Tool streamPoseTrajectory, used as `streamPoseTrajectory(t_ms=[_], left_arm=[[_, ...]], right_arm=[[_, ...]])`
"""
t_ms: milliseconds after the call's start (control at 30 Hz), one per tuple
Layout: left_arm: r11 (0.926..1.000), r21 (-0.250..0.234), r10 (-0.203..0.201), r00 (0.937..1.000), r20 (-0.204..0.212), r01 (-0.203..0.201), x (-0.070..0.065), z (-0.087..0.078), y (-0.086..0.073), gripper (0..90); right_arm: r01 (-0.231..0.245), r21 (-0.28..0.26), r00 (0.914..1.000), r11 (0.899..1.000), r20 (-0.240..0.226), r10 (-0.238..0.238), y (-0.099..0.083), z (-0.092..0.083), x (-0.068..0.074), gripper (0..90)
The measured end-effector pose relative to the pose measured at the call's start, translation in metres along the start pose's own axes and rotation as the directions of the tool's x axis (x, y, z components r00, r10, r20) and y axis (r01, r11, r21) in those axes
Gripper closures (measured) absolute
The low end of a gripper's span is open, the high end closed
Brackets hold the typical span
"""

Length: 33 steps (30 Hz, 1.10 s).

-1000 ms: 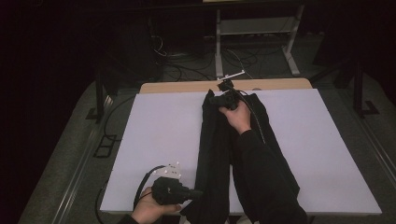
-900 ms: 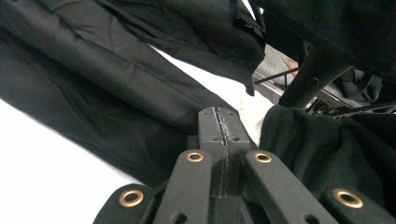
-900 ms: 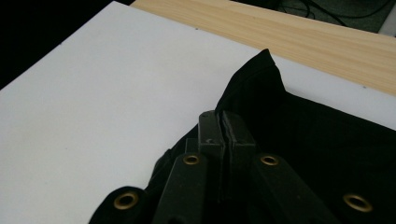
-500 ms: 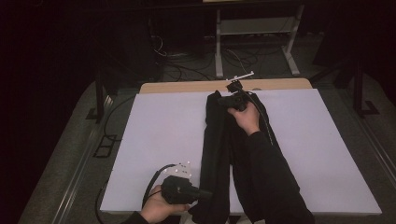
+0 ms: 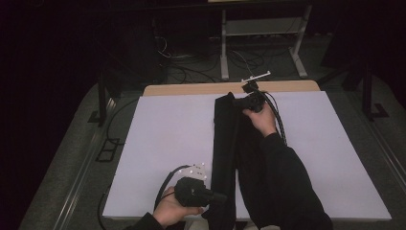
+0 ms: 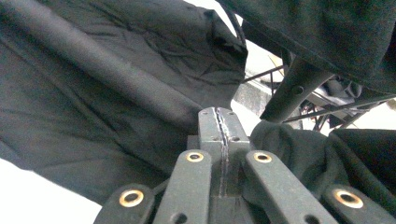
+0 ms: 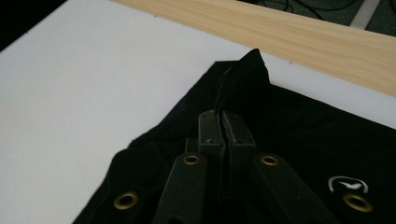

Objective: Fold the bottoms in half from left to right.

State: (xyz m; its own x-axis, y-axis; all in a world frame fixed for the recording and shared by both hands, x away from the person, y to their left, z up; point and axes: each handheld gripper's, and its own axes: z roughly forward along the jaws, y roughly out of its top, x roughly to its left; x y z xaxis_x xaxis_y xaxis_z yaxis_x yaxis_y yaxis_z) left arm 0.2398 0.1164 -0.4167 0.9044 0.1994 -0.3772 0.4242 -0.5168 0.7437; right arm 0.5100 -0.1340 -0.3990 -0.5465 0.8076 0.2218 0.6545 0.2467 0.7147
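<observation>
Left gripper [image 5: 221, 197], near table edge: jaws pressed together on a fold of the black garment [image 5: 230, 143]. In the left gripper view the pinched cloth runs away ahead and to both sides of the closed tips [image 6: 219, 122], and a thick rolled ridge crosses diagonally just beyond them. The cloth is matt, woven and finely creased, limp where it bunches beside the jaws.

The left hand [image 5: 174, 211] grips the body from below at the near edge and points the gripper level across the table toward the garment.

From there the garment stretches away as a long, narrow, folded strip over the smooth white board [image 5: 158, 143].

Right gripper [image 5: 238, 102], far end: jaws shut on the garment's far corner. In the right gripper view a peak of cloth [image 7: 250, 65] stands up just past the tips [image 7: 224, 122]. A small white logo [image 7: 348, 184] lies to the jaws' right. Beyond the peak runs the pale wooden table edge [image 7: 303, 39].

The right hand [image 5: 261, 117] reaches far forward, its dark sleeve [image 5: 282, 187] lying along the garment.
</observation>
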Motion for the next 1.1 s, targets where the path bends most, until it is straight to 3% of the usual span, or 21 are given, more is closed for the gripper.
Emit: streamPoseTrajectory(t_ms=[367,467,667,1100], left_arm=[[0.9999,-0.011,0.009,0.9995,0.031,-0.009,-0.005,0.018,0.018,89.0],[0.9999,-0.015,0.005,0.9992,0.039,-0.005,-0.006,0.024,0.023,89.0],[0.9994,-0.034,-0.01,0.9987,0.051,0.012,-0.006,0.034,0.03,89.0],[0.9958,-0.089,-0.012,0.9967,0.08,0.02,-0.007,0.066,0.053,89.0]], right_arm=[[0.012,0.015,0.9999,1.0,-0.002,-0.012,0.0,-0.011,-0.014,86.3],[0.035,0.021,0.9994,0.999,0.004,-0.035,0.003,-0.019,-0.018,86.3],[0.031,0.021,0.9995,0.999,0.006,-0.031,0.008,-0.027,-0.029,86.3],[0.065,0.078,0.9977,0.995,0.016,-0.067,0.01,-0.027,-0.044,86.3]])
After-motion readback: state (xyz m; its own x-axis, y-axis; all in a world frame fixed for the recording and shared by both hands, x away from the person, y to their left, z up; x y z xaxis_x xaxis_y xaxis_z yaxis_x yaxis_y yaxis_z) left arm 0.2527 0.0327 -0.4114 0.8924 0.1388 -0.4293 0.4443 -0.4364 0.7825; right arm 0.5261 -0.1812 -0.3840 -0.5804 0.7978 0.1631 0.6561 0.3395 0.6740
